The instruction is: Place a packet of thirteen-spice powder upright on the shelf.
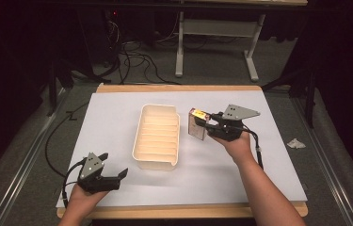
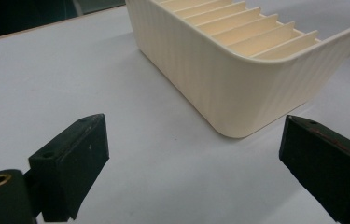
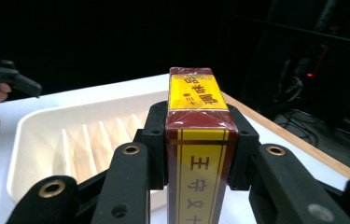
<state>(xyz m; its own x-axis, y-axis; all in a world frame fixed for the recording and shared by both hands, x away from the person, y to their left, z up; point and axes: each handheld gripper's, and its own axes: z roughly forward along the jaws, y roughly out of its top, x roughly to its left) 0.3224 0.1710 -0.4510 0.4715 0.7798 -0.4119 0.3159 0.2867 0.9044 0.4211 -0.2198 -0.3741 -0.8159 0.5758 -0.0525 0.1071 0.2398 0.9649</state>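
Observation:
A cream slotted tray [image 1: 157, 134] lies in the middle of the white sheet, its dividers running across it. Just right of it my right gripper [image 1: 210, 123] is shut on a dark red box with yellow labels [image 1: 196, 124], held a little above the sheet. In the right gripper view the box [image 3: 200, 140] stands between the two jaws with the tray [image 3: 28, 140] behind it to the left. My left gripper [image 1: 116, 170] rests open near the front left corner. In the left gripper view its jaws stand wide apart around bare sheet [image 2: 191, 161], with the tray's near corner [image 2: 238, 88] ahead.
The white sheet [image 1: 117, 108] covers a wooden table [image 1: 179, 88]. A crumpled scrap [image 1: 295, 143] lies on the floor at the right. Cables [image 1: 132, 61] and a white desk frame [image 1: 216, 28] sit beyond the far edge.

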